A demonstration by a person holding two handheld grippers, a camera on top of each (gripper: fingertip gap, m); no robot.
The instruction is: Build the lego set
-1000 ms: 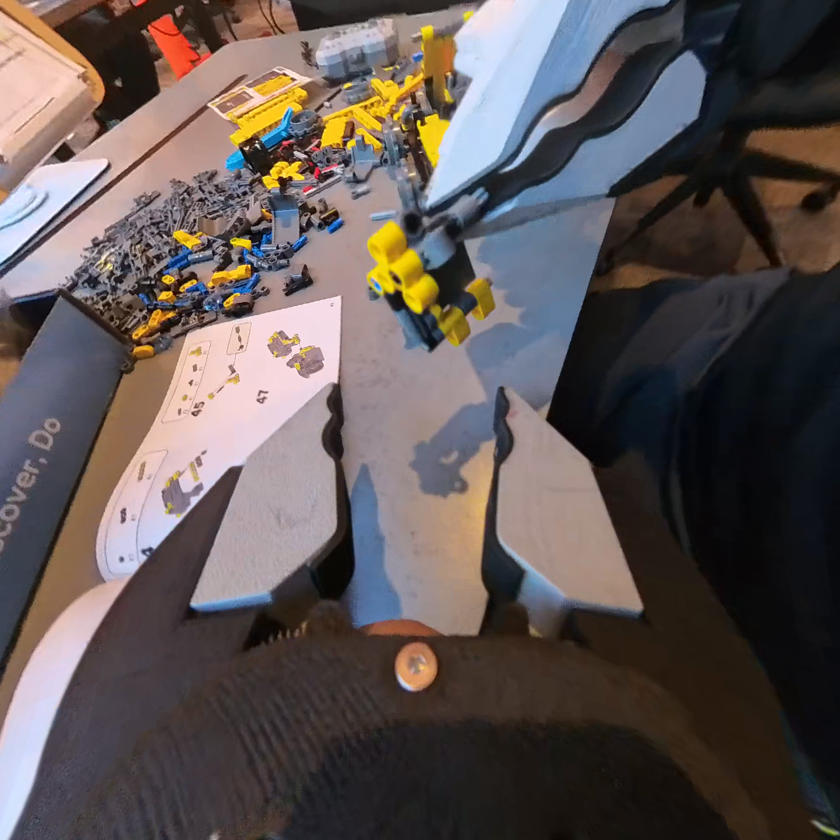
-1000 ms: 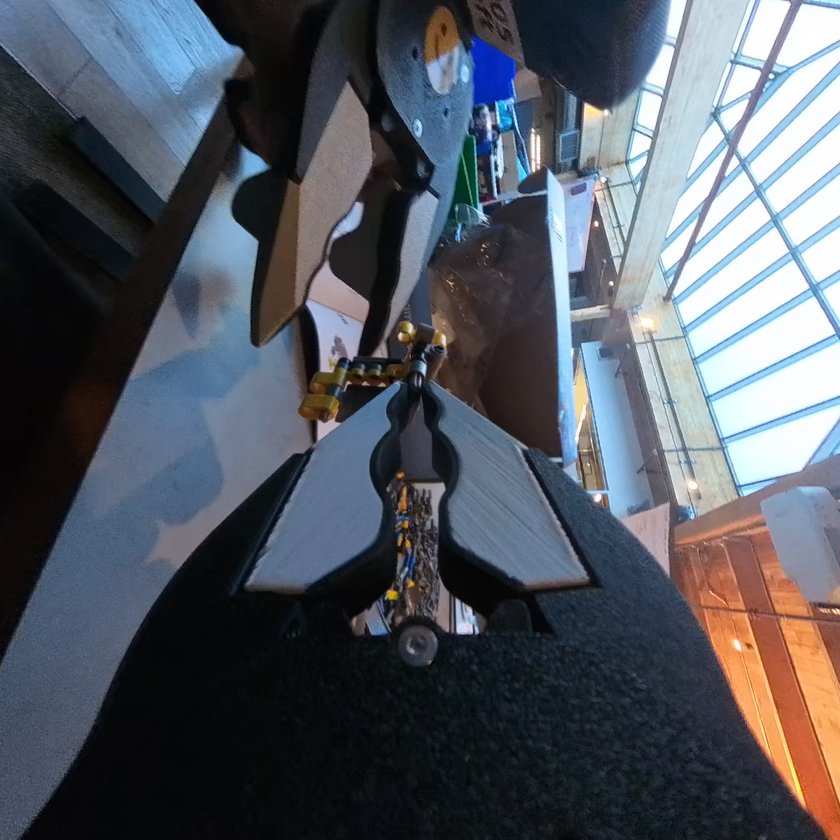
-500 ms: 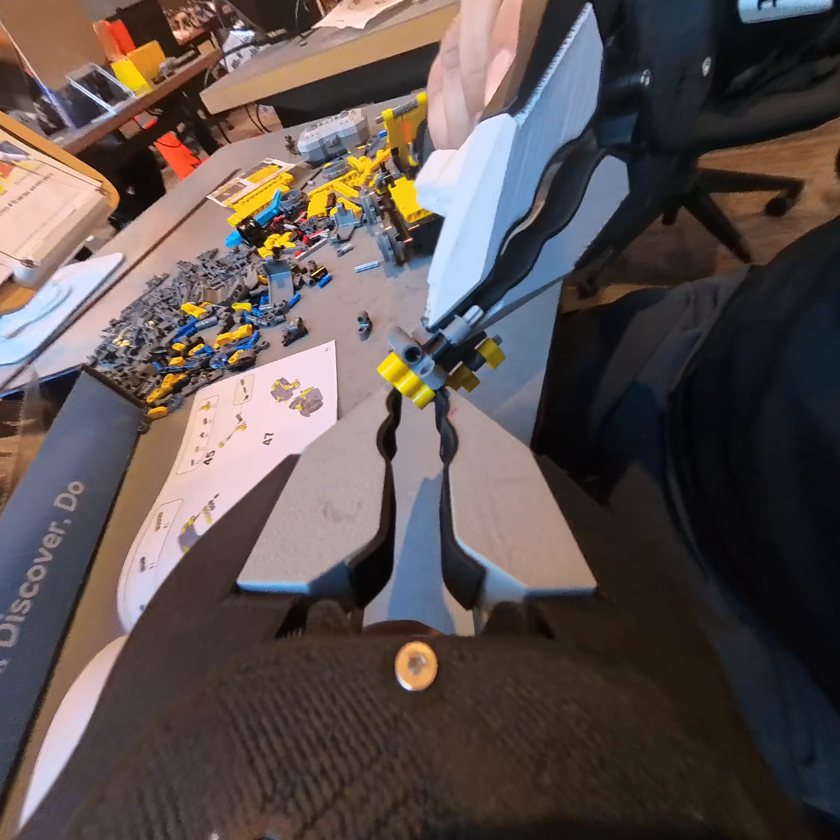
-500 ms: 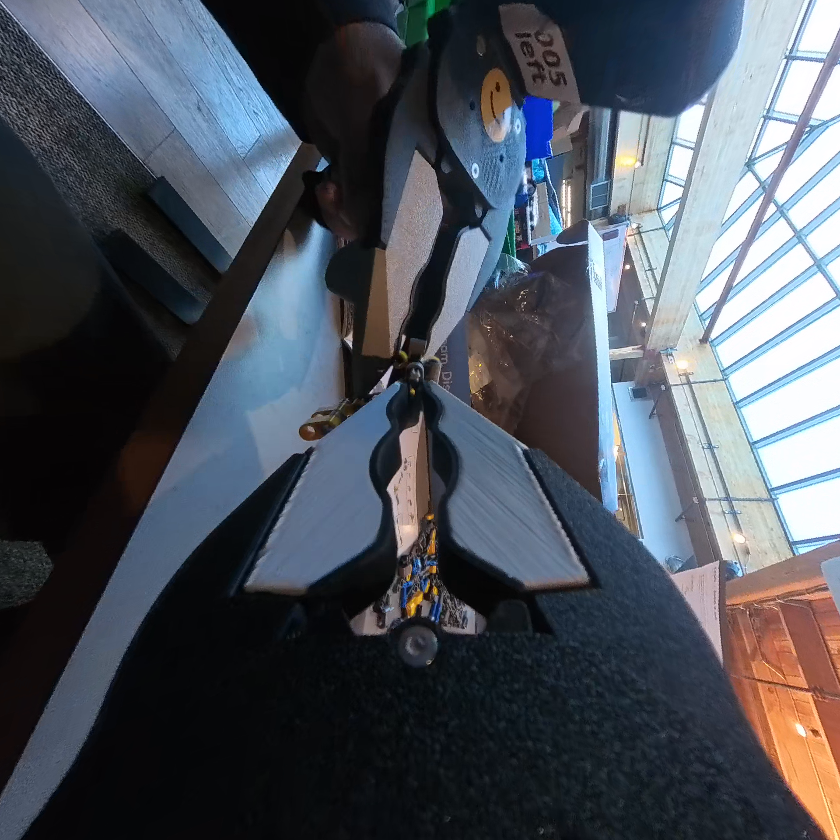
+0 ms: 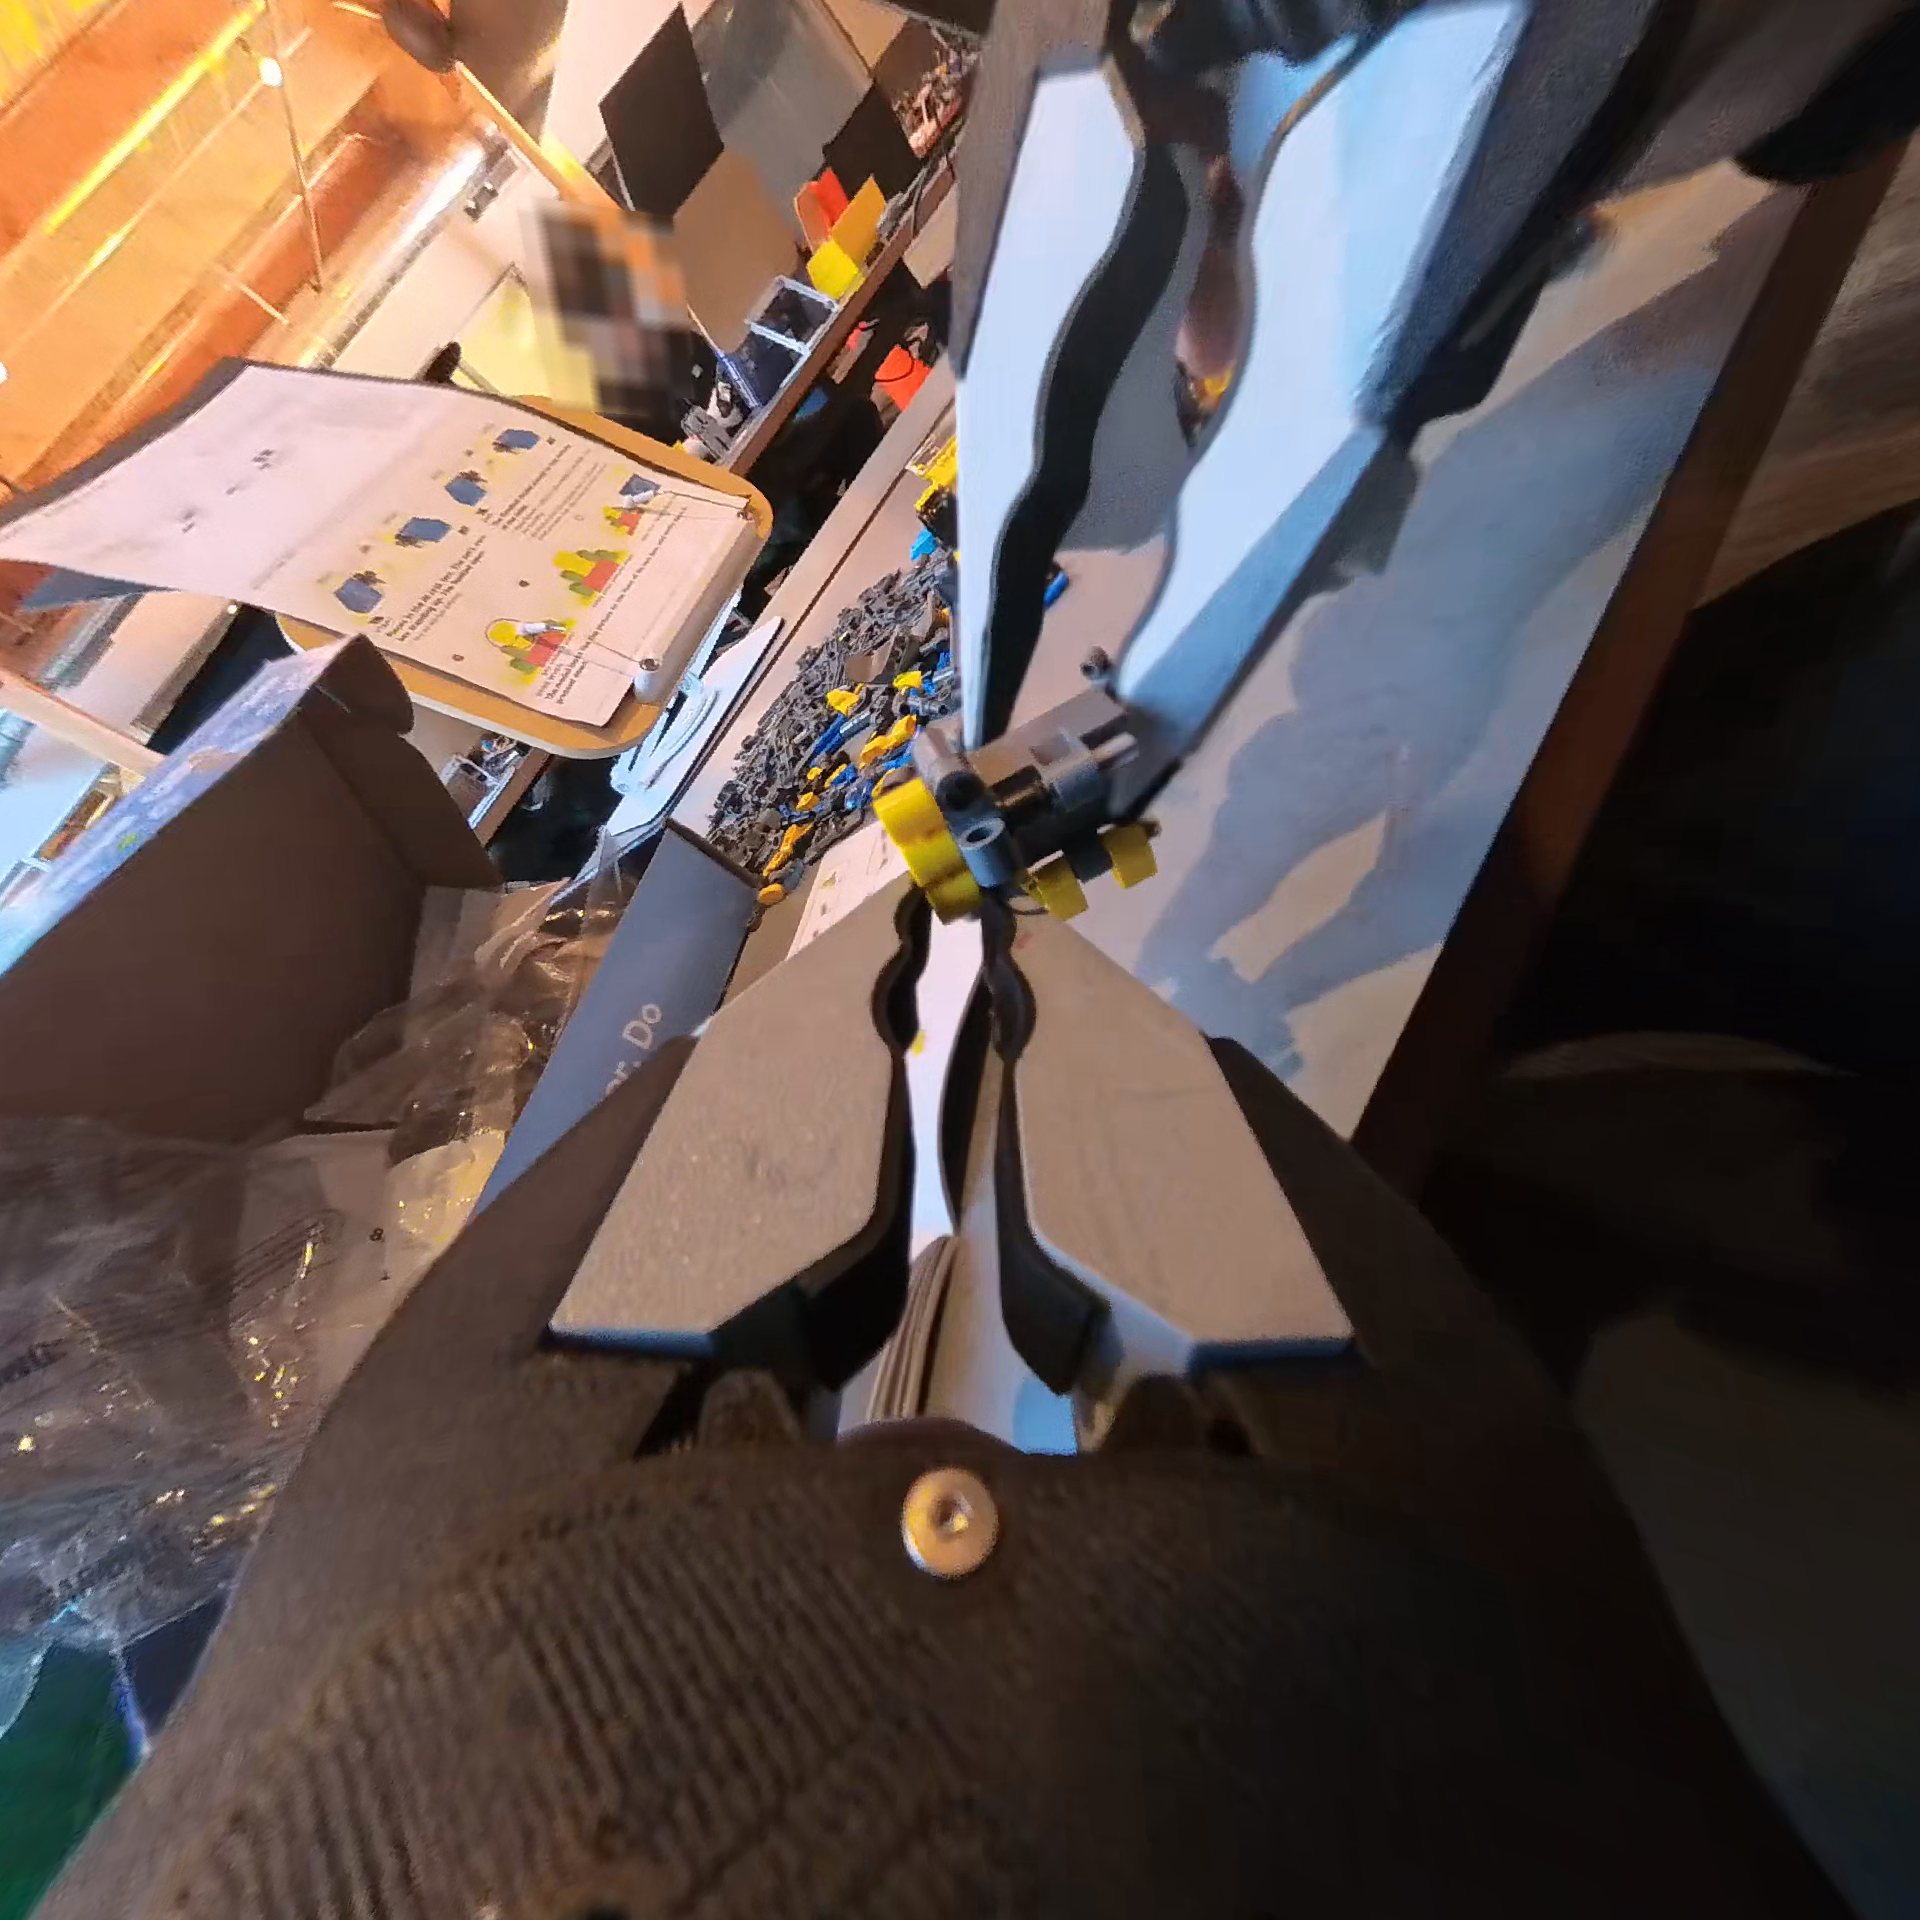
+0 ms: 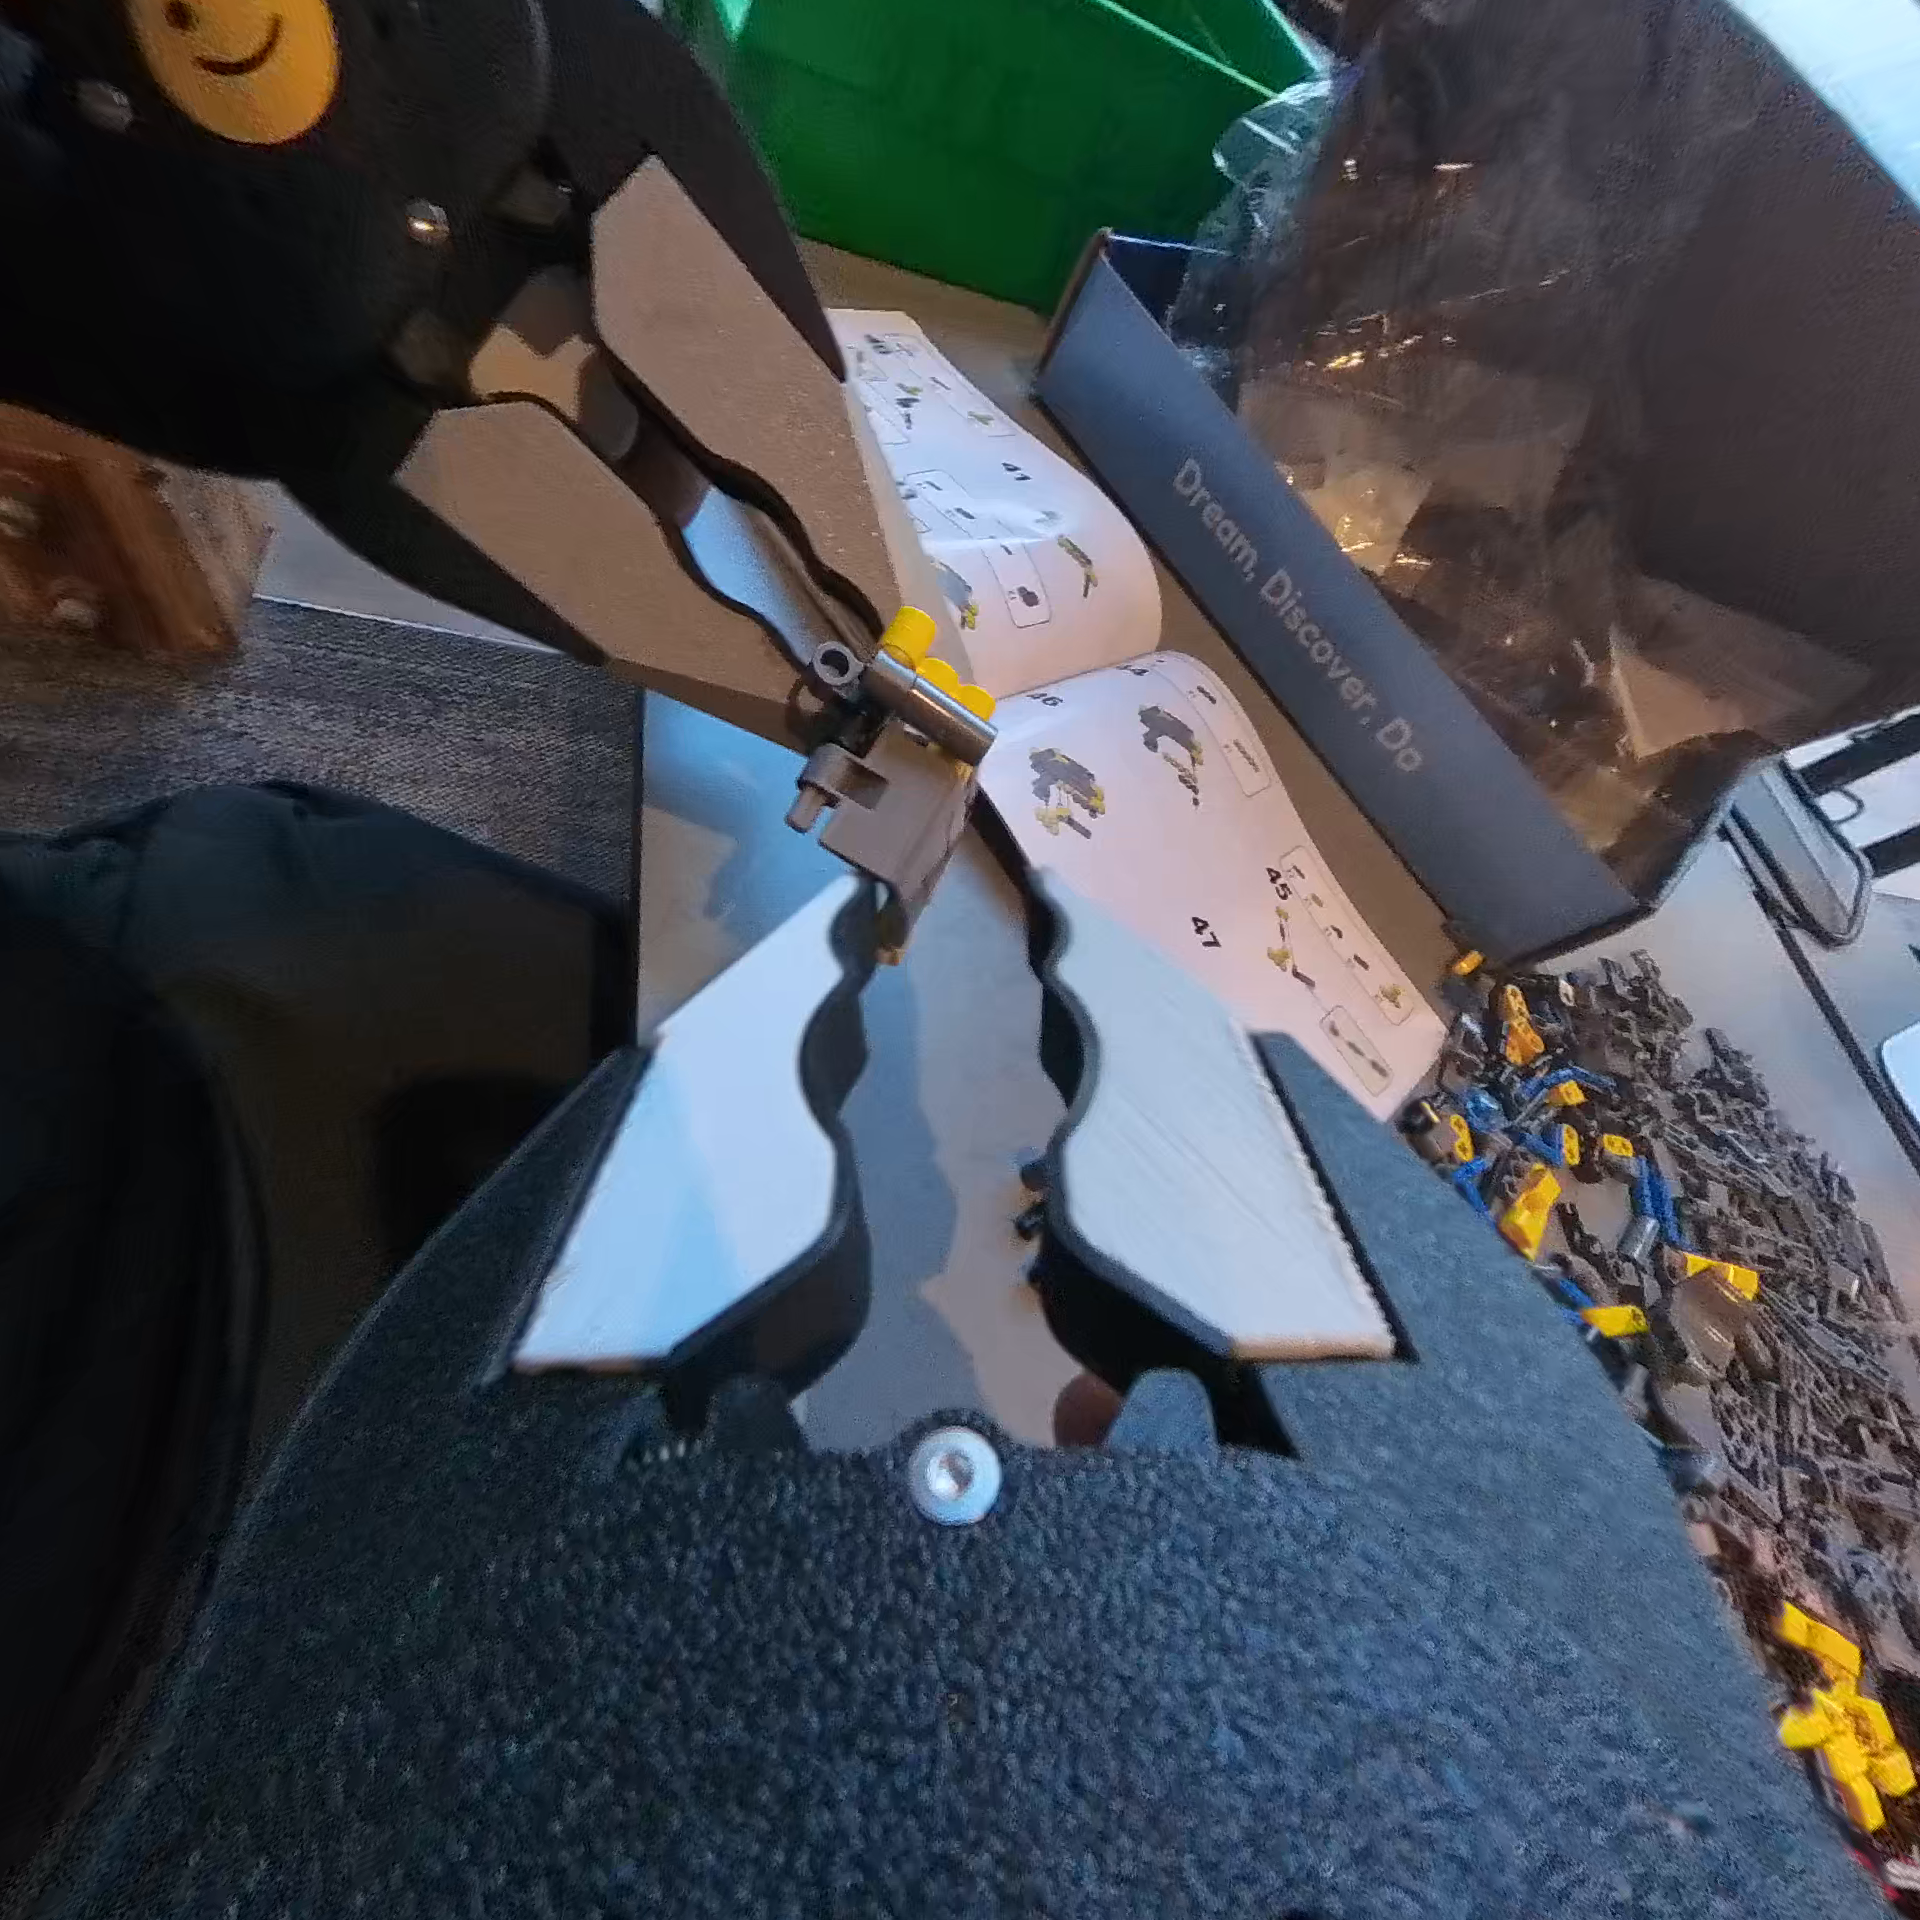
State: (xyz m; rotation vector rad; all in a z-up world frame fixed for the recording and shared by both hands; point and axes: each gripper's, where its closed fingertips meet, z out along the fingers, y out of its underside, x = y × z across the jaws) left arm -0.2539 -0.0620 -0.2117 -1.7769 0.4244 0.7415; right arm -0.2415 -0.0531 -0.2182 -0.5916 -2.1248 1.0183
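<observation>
A small assembly of yellow, grey and black toy bricks hangs in the air above the grey table. My left gripper is shut on its lower end. In the right wrist view the left gripper comes in from the upper left with the assembly pinched at its tips. My right gripper is open. The assembly's grey block lies against its left fingertip, and the right pad stands apart from it. In the left wrist view the right gripper stands open just above the assembly.
An open instruction booklet lies on the table beside a long dark box with clear plastic bags. A heap of grey, blue and yellow loose pieces lies to the right. A sheet on a tilted board stands behind. The grippers are tip to tip, or close to it.
My right gripper held the assembly shut. My left gripper closed on it from below, then my right gripper opened and let go. Both grippers swung round.
</observation>
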